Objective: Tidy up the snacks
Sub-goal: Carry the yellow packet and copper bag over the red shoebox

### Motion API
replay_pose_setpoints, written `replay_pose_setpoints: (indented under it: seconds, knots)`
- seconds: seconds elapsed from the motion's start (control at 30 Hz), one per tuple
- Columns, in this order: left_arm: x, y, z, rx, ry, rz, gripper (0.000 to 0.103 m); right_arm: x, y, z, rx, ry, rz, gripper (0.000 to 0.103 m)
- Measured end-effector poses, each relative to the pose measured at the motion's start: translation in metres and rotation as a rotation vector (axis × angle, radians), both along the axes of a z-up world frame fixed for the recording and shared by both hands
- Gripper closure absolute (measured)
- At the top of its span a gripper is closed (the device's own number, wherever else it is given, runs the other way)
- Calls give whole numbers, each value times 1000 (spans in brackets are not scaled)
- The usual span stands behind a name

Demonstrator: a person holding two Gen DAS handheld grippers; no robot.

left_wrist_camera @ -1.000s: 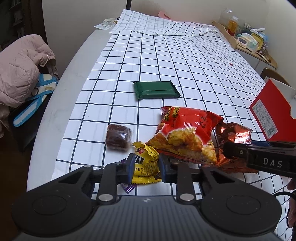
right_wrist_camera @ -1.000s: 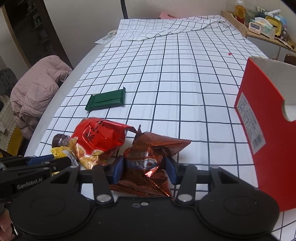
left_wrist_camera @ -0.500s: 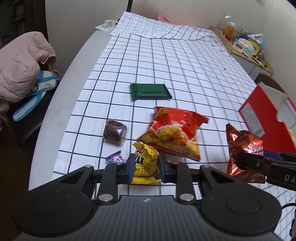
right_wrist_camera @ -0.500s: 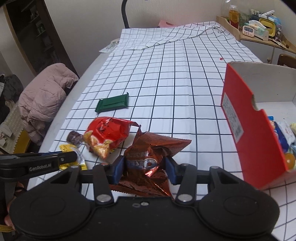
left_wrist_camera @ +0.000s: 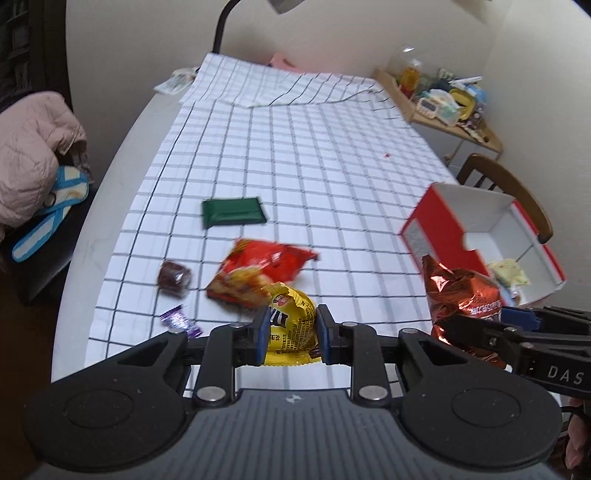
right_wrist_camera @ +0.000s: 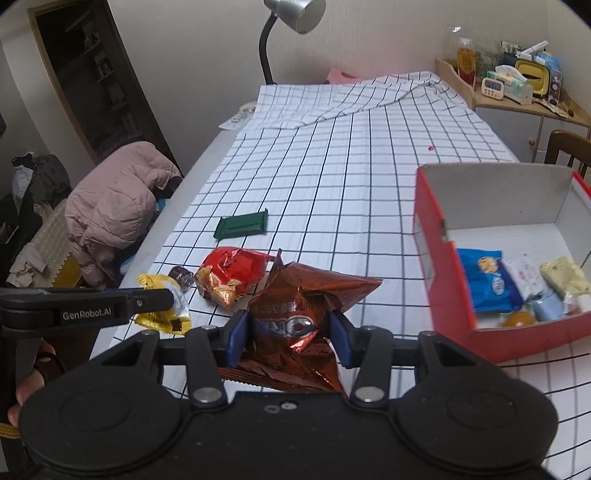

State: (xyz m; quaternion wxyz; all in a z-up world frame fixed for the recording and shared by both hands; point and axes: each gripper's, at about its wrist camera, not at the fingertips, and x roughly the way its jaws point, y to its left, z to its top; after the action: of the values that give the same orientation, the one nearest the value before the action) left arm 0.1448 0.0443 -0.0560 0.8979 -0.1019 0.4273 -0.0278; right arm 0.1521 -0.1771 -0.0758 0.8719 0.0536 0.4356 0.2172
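Observation:
My left gripper [left_wrist_camera: 290,332] is shut on a small yellow snack packet [left_wrist_camera: 290,325], held above the checked cloth; the same packet [right_wrist_camera: 162,308] shows in the right wrist view. My right gripper [right_wrist_camera: 290,338] is shut on a crinkled copper-brown foil bag [right_wrist_camera: 299,314], also lifted; that bag [left_wrist_camera: 461,295] hangs at the right of the left wrist view. On the cloth lie a red chip bag [left_wrist_camera: 258,267], a green flat packet [left_wrist_camera: 233,212], a brown wrapped cake [left_wrist_camera: 173,277] and a purple candy [left_wrist_camera: 177,317]. A red box [right_wrist_camera: 443,280] at the right holds several snacks.
The checked cloth [left_wrist_camera: 295,147] covers a white table whose left edge [left_wrist_camera: 110,184] curves away. A pink jacket [right_wrist_camera: 114,199] lies on a seat to the left. A wooden chair [left_wrist_camera: 506,184] and a cluttered shelf [right_wrist_camera: 517,88] stand at the right; a lamp [right_wrist_camera: 291,14] rises at the back.
Both grippers have risen with their packets, so the table looks farther below. The red box has come more into view at the right, its inside now showing. The red chip bag stayed on the cloth.

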Motion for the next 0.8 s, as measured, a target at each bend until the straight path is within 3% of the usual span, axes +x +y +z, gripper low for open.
replay_pose_setpoints:
  seconds: [0.37,0.8]
  knots:
    - [11,-85,35,-15,-57,-68,78,12,-79,19,16,-37,-18,56]
    - [48,-191,45,-9,-79,-130,78,46,-175,17,-14,-63,-79,56]
